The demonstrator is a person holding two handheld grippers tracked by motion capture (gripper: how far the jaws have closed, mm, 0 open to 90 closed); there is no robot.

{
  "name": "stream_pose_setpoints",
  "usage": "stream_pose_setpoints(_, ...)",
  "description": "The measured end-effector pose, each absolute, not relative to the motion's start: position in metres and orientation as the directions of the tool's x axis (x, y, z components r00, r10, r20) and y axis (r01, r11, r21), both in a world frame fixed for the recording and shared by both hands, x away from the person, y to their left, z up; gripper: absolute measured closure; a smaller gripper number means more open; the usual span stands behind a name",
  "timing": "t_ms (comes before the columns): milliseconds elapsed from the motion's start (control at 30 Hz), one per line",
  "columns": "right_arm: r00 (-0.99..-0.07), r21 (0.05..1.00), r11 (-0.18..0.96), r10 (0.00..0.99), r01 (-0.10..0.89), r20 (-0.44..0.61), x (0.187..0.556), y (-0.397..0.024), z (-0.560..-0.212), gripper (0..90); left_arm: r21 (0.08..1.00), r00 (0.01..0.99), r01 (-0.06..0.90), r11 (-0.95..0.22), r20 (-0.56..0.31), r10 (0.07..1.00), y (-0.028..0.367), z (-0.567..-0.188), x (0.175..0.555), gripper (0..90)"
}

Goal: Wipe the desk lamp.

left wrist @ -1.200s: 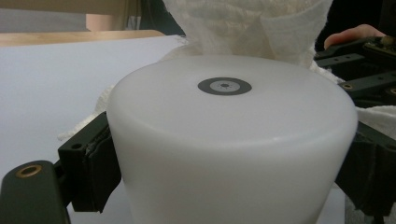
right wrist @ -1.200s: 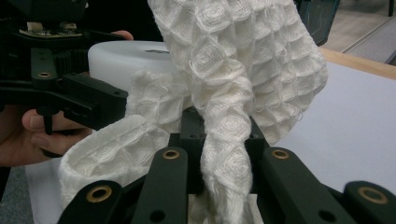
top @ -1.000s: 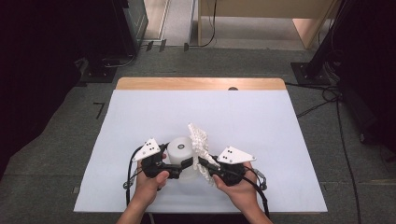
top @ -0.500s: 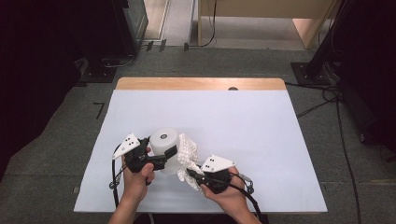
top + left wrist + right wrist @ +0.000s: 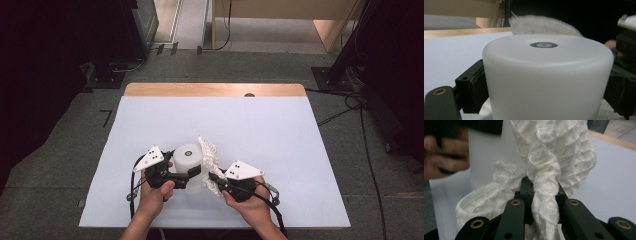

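White cloth (image 5: 209,165), waffle-textured, is pinched by the right gripper (image 5: 220,181) and drapes against the white cylinder (image 5: 188,159). High view: both hands have shifted back toward mid-counter (image 5: 300,140) from half a second earlier, suggesting wiping or wrapping in progress. Left gripper view: fingers (image 5: 471,90) clamp the matte, translucent cylinder (image 5: 546,80). Right gripper view: fingers (image 5: 526,195) squeeze a twisted fold of cloth (image 5: 544,195).

Legible text, labels, brands, numbers: none you can read. White cylinder (image 5: 544,75): you find one grey ring mark on its top, no lettering.
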State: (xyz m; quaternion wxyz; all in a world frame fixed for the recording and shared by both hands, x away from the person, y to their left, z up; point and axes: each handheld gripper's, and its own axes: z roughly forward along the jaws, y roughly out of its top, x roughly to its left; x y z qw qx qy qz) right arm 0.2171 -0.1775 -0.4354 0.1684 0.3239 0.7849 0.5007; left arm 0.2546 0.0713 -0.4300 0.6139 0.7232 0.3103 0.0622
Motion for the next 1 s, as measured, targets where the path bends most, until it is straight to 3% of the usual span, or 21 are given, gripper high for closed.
stream_pose_setpoints(200,-0.699,0.918,0.236,0.713,0.319,0.060,0.221,-0.194,-0.425,77.3,0.937,0.825,0.333,-0.104,-0.236,0.513,0.059,-0.434,0.252,8.7)
stream_pose_setpoints(467,-0.649,0.934,0.171,0.757,0.315,0.081,0.227,-0.217,-0.417,77.4,0.968,0.718,0.206,-0.143,-0.050,0.694,0.073,-0.451,0.264,8.5)
stream_pose_setpoints(667,-0.641,0.932,0.168,0.763,0.321,0.084,0.229,-0.221,-0.418,77.4,0.951,0.676,0.190,-0.244,0.053,0.735,0.072,-0.466,0.263,8.4)
stream_pose_setpoints(867,-0.646,0.931,0.172,0.758,0.322,0.083,0.229,-0.220,-0.419,77.4,0.955,0.650,0.188,-0.231,0.055,0.758,0.076,-0.470,0.254,8.2)
stream_pose_setpoints(1000,-0.646,0.931,0.172,0.759,0.323,0.084,0.229,-0.221,-0.420,77.4,0.947,0.588,0.232,-0.224,0.046,0.807,0.072,-0.471,0.248,3.4)
